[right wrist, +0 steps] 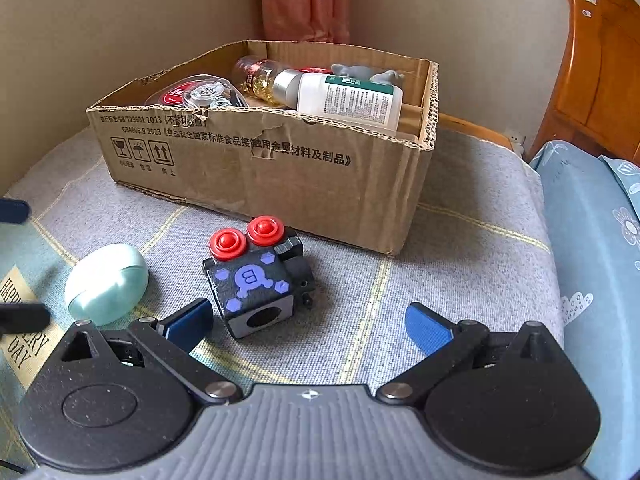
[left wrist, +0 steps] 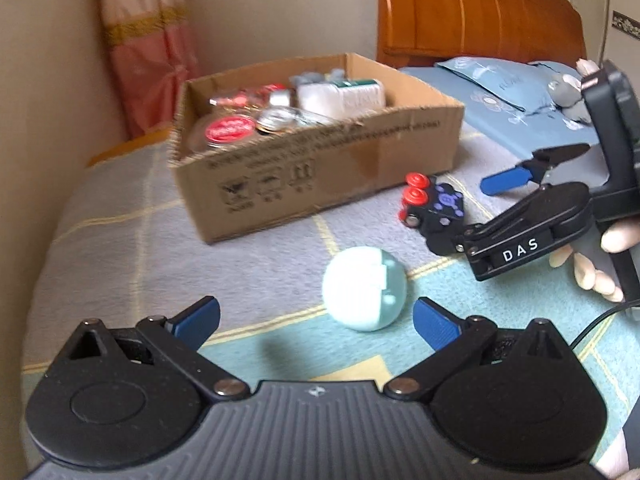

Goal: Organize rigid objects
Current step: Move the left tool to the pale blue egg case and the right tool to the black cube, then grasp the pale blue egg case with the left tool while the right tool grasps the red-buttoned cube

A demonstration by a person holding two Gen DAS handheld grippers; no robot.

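Cardboard formed the open box point(right wrist: 280, 176) at the far side of the bed point(right wrist: 460, 240), resting on the grey checked blanket. Inside it I saw a white bottle point(right wrist: 352, 100), a clear bottle with gold contents point(right wrist: 260, 78), a grey figure point(right wrist: 360, 70) and round clear cases point(right wrist: 200, 94). I held the left tool point(left wrist: 316, 320) with its blue pads spread wide, empty; the pale mint egg-shaped case point(left wrist: 364, 288) lay on the blanket just beyond and between them. I held the right tool point(right wrist: 308, 324) likewise spread and empty. The black block with purple markings and two red buttons point(right wrist: 256, 276) lay just beyond its left pad, near the box's front wall. The mint case was left of the block, apart from it.
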